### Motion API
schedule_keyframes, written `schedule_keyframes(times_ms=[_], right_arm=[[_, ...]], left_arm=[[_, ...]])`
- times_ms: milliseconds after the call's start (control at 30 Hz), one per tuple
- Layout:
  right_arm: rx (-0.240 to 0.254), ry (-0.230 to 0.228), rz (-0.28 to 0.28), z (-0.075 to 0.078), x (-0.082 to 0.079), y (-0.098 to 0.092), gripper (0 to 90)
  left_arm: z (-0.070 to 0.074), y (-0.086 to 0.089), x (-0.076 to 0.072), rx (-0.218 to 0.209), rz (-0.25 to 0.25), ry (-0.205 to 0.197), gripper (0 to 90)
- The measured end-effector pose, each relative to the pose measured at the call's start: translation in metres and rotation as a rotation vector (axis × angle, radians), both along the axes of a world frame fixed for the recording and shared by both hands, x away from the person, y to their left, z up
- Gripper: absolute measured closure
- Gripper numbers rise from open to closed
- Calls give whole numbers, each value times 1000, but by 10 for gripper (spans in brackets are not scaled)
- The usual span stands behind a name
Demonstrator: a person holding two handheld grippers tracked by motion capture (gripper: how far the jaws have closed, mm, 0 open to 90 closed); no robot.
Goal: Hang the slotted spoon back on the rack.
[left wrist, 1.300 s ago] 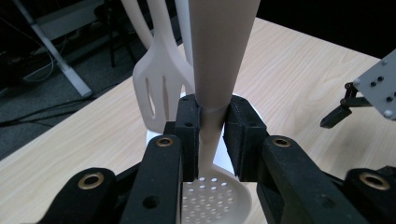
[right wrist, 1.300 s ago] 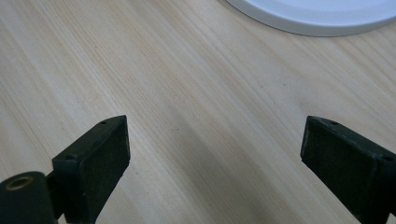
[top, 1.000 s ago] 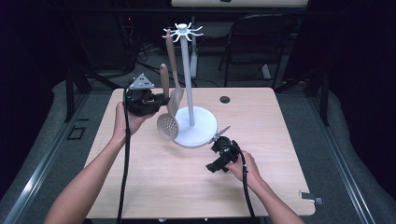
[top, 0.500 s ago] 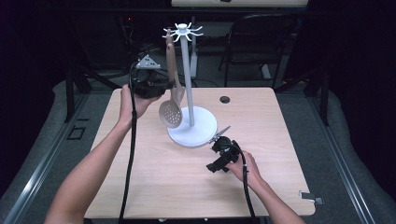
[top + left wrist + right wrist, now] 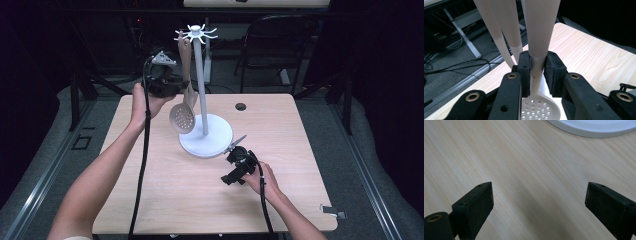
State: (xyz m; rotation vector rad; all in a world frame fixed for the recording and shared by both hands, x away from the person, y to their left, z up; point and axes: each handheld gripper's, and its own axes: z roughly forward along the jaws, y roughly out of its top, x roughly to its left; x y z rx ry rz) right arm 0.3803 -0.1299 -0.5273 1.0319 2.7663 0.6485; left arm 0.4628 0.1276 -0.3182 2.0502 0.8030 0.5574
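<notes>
At upper left, the raised left tool (image 5: 172, 82) was clamped on the slotted spoon (image 5: 183, 117); the right tool (image 5: 539, 205), jaws apart, rested low on the surface (image 5: 300, 150).

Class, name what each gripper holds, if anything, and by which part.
The left gripper clamps the beige slotted spoon at the lower handle, just above its perforated bowl. The right gripper is open, holding nothing.

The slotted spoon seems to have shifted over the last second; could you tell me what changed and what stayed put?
The left gripper, shut on the slotted spoon at its handle, has lifted it up and back along the pole of the white stand, bringing the handle's top near the hooks; the spoon's bowl now hangs above the base. The right gripper stayed on the table beside the base, jaws open and empty.
</notes>
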Motion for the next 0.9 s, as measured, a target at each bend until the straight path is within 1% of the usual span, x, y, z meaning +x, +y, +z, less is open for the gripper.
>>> schedule_keyframes(times_ms=[67,133,233,300,367,400,467,533,633,667,767,800,833,900], right_arm=[[-2,4,2,0,0,0,78],[6,8,1,-1,0,1,78],[2,6,2,0,0,1,78],[9,9,1,-1,0,1,78],[7,10,5,0,0,1,78],[10,9,5,0,-1,1,78],[0,-5,3,0,-1,0,78],[5,-2,-1,0,-1,0,78],[4,-1,0,1,-1,0,78],[10,-2,-5,0,-1,0,78],[7,-1,-3,0,-1,0,78],[7,-1,-3,0,-1,1,78],[5,1,0,1,-1,1,78],[-5,-4,4,1,-2,1,78]], left_arm=[[-1,-1,2,15,3,5,757],[-3,-3,4,18,8,5,757],[-4,-4,5,24,11,1,756],[-5,-4,4,26,11,-4,752],[-8,-4,3,17,9,-12,743],[-9,-4,1,16,13,-16,723],[-12,-2,-1,17,21,-18,638],[-17,-1,-4,29,27,-5,541],[-24,4,-9,43,39,3,392],[-27,6,-11,44,46,2,358],[-37,16,-15,51,59,22,274],[-37,16,-15,51,59,22,248],[-46,22,-18,54,73,34,228],[-54,30,-21,63,85,45,199]])
